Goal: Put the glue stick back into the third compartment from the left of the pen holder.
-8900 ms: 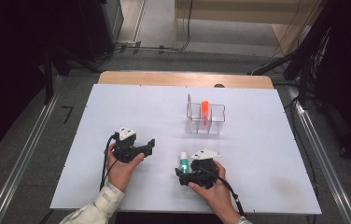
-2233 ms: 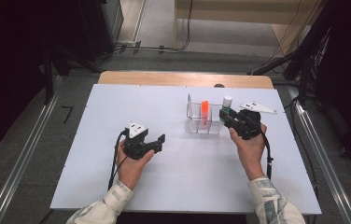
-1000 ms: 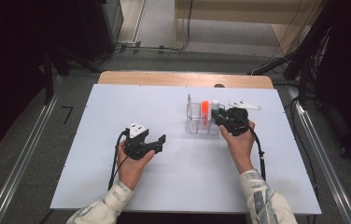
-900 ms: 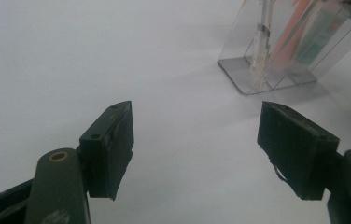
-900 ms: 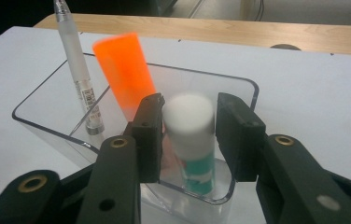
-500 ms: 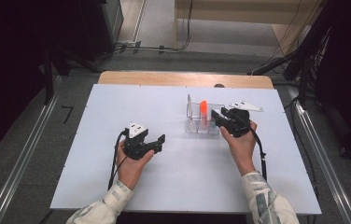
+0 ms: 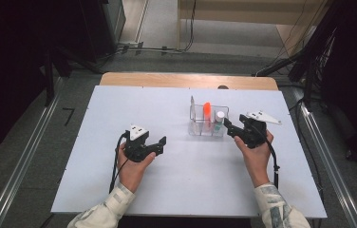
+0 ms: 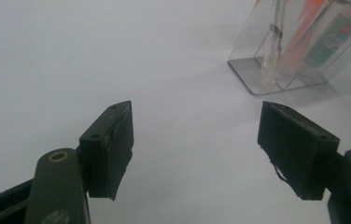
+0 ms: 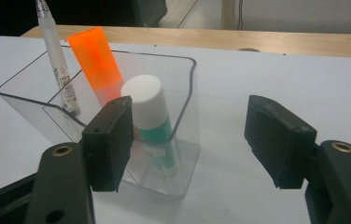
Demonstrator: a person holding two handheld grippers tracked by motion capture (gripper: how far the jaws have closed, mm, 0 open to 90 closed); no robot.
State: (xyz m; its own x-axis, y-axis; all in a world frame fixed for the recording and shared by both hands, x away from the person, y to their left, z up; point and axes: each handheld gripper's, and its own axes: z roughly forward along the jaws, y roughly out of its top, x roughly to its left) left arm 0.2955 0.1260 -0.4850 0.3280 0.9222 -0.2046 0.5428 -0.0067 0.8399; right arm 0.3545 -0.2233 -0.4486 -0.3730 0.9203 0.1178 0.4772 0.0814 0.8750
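A clear plastic holder stands right of the table's middle. It holds an orange highlighter, a white-capped teal glue stick and a pen. My right gripper sits just right of the holder, and its jaws have just been opening. In the right gripper view the jaws stand wide apart, and the glue stick leans inside the holder beyond them, untouched. My left gripper rests open at the left over bare table, its jaws holding nothing.
The white tabletop has free room in front and to the left. A wooden strip runs along its far edge. Metal rails and dark floor flank both sides. The holder appears at the upper right of the left gripper view.
The right gripper has let go of the glue stick, which now stands in the holder, and has drawn back a little to the right. The left hand has not moved.
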